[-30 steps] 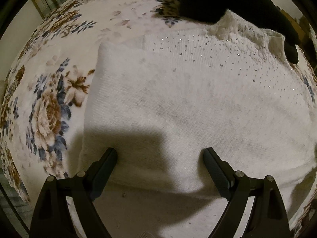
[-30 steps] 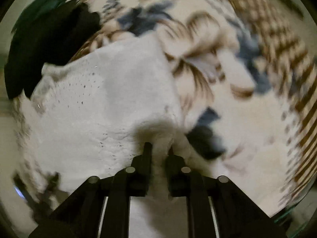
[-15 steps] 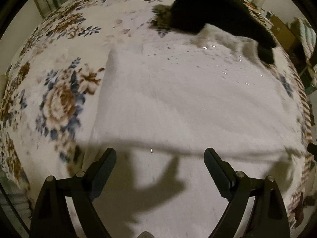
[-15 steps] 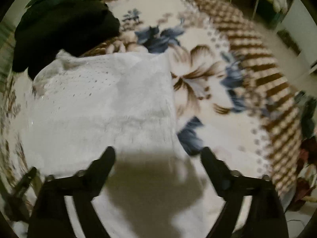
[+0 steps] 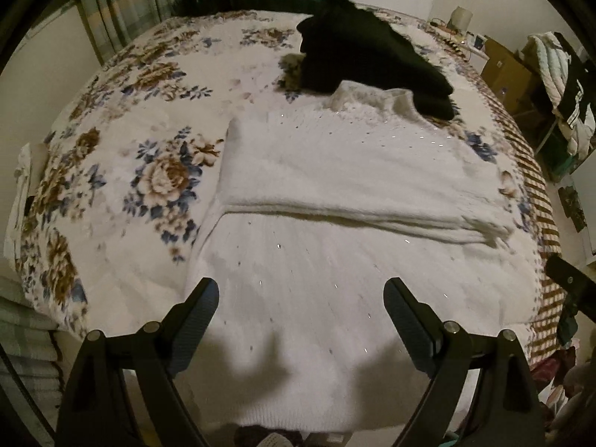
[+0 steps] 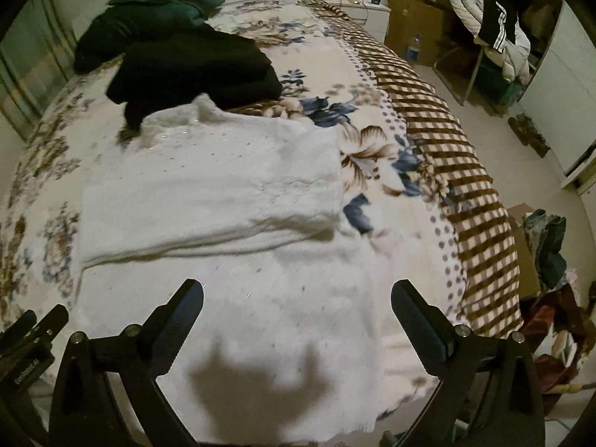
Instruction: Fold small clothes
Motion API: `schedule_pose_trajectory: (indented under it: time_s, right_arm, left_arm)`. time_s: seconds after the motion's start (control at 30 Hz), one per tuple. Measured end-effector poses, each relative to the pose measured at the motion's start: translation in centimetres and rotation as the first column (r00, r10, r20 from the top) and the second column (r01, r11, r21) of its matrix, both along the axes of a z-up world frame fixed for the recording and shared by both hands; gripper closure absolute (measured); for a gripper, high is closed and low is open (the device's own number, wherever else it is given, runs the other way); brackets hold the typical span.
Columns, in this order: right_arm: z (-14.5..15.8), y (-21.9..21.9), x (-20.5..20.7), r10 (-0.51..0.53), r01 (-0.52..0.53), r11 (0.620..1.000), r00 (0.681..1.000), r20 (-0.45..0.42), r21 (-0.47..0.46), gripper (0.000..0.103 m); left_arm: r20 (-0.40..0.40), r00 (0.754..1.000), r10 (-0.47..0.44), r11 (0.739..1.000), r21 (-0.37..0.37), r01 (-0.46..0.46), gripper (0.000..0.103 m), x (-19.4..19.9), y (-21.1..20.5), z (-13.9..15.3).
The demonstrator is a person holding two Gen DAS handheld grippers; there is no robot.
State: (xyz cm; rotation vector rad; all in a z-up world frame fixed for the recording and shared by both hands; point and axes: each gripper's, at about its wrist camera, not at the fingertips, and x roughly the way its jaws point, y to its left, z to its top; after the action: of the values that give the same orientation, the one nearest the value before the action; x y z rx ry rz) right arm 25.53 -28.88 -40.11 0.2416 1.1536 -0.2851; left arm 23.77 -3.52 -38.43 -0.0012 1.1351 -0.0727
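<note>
Garment: a white fuzzy knit sweater with small sparkling studs [image 5: 335, 171] lies flat on the bed, near its front edge; a folded layer lies across its far half, the fold's edge running side to side across the middle.
Collar end: the sweater's bunched neck is at the far end, touching a black folded garment [image 5: 368, 63].
Bed: a cream blanket with blue and brown flowers [image 5: 123, 141] covers it; a brown checked border [image 6: 447, 141] runs along the right side.
Left gripper [image 5: 301, 300]: held above the near part of the sweater, fingers wide apart, nothing between them.
Right gripper [image 6: 297, 300]: also above the near part of the sweater, toward its right edge, fingers wide apart and empty.
Shadows: both tools cast dark shapes on the near knit.
Far end of bed: a dark green cushion or bundle [image 6: 160, 3] sits behind the black garment.
Room at right: cardboard boxes [image 6: 413, 22] and a rack hung with clothes [image 6: 495, 22] stand on the floor.
</note>
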Motion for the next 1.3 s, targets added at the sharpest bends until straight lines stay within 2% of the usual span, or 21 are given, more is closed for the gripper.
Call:
schedule_pose_trajectory:
  time_s: [0.17,0.23,0.3,0.37,0.47,0.6,0.77,0.8,0.87,0.93,1.0,1.03,1.07,1.1,1.13,1.17,1.2,1.3]
  right_arm:
    - [1.3,-0.2,-3.8,0.015,-0.016,0.999,1.0,0.008,0.049,0.001]
    - [0.8,-0.9,-5.2,0.024,-0.023,0.997,1.0,-0.013,0.07,0.001]
    - [-0.4,-1.8,-6.9,0.016,-0.012,0.995,0.999,-0.047,0.095,0.001]
    - [-2.4,-3.2,-8.7,-0.001,0.013,0.991,0.996,-0.089,0.131,0.001]
    - [-7.3,-6.3,-11.7,-0.044,0.086,0.971,0.982,-0.185,0.225,0.001]
    - [-13.0,-9.0,-14.8,-0.081,0.17,0.936,0.956,-0.28,0.309,0.001]
    - [-17.6,-10.3,-16.3,-0.074,0.195,0.902,0.949,-0.308,0.385,0.001]
    - [-18.2,-10.3,-16.4,-0.066,0.195,0.895,0.948,-0.311,0.402,0.003]
    - [-19.4,-10.2,-16.0,-0.045,0.185,0.883,0.948,-0.315,0.432,0.013]
    - [-20.2,-9.5,-15.5,-0.014,0.161,0.886,0.947,-0.321,0.436,0.031]
    - [-20.7,-9.0,-15.2,-0.006,0.155,0.89,0.944,-0.33,0.428,0.036]
    - [-20.7,-8.8,-15.1,-0.007,0.154,0.89,0.946,-0.324,0.429,0.037]
    - [-20.7,-8.6,-15.1,-0.008,0.152,0.889,0.948,-0.318,0.432,0.039]
    - [-20.5,-8.6,-15.1,-0.007,0.151,0.888,0.949,-0.316,0.435,0.049]
    - [-20.4,-8.6,-14.9,-0.008,0.153,0.886,0.948,-0.317,0.437,0.064]
    - [-20.2,-8.7,-15.0,-0.01,0.156,0.884,0.949,-0.316,0.441,0.073]
    - [-20.1,-8.7,-15.1,-0.013,0.159,0.882,0.949,-0.316,0.443,0.085]
    - [-19.2,-8.6,-15.1,-0.008,0.149,0.883,0.953,-0.302,0.445,0.093]
  left_arm:
    - [0.018,1.0,0.014,1.0,0.005,-0.014,0.013,-3.3,-0.3,1.3]
    - [-0.011,1.0,0.028,1.0,0.0,-0.028,0.012,-4.4,0.0,0.5]
    - [-0.063,0.996,0.056,0.998,0.0,-0.056,0.012,-5.6,0.9,-1.7]
    - [-0.126,0.989,0.078,0.996,-0.02,-0.081,0.012,-6.7,2.3,-4.9]
    - [-0.166,0.98,0.111,0.992,-0.038,-0.119,0.011,-8.7,4.9,-9.0]
    - [-0.205,0.961,0.184,0.982,-0.004,-0.189,0.009,-10.2,8.8,-14.2]
    - [-0.25,0.934,0.254,0.965,0.0,-0.262,0.009,-9.9,12.3,-18.4]
    - [-0.254,0.932,0.26,0.963,0.001,-0.269,0.009,-9.9,12.5,-18.7]
    - [-0.269,0.929,0.254,0.962,-0.032,-0.272,0.009,-9.7,13.0,-19.3]
    - [-0.28,0.925,0.257,0.959,-0.046,-0.28,0.009,-9.4,13.2,-19.8]
    - [-0.29,0.922,0.256,0.953,-0.081,-0.29,0.01,-9.4,13.5,-20.2]
    - [-0.288,0.922,0.258,0.951,-0.093,-0.295,0.017,-9.4,13.6,-20.2]
    - [-0.284,0.923,0.259,0.95,-0.098,-0.297,0.033,-9.6,13.5,-20.1]
    - [-0.284,0.923,0.258,0.947,-0.112,-0.3,0.046,-9.6,13.6,-20.1]
    - [-0.285,0.923,0.26,0.945,-0.119,-0.303,0.06,-9.9,13.8,-20.1]
    - [-0.273,0.925,0.266,0.943,-0.123,-0.308,0.077,-10.1,13.9,-19.8]
    - [-0.258,0.929,0.266,0.941,-0.139,-0.308,0.088,-10.3,14.0,-19.4]
    - [-0.212,0.944,0.254,0.947,-0.144,-0.288,0.093,-11.2,13.9,-17.9]
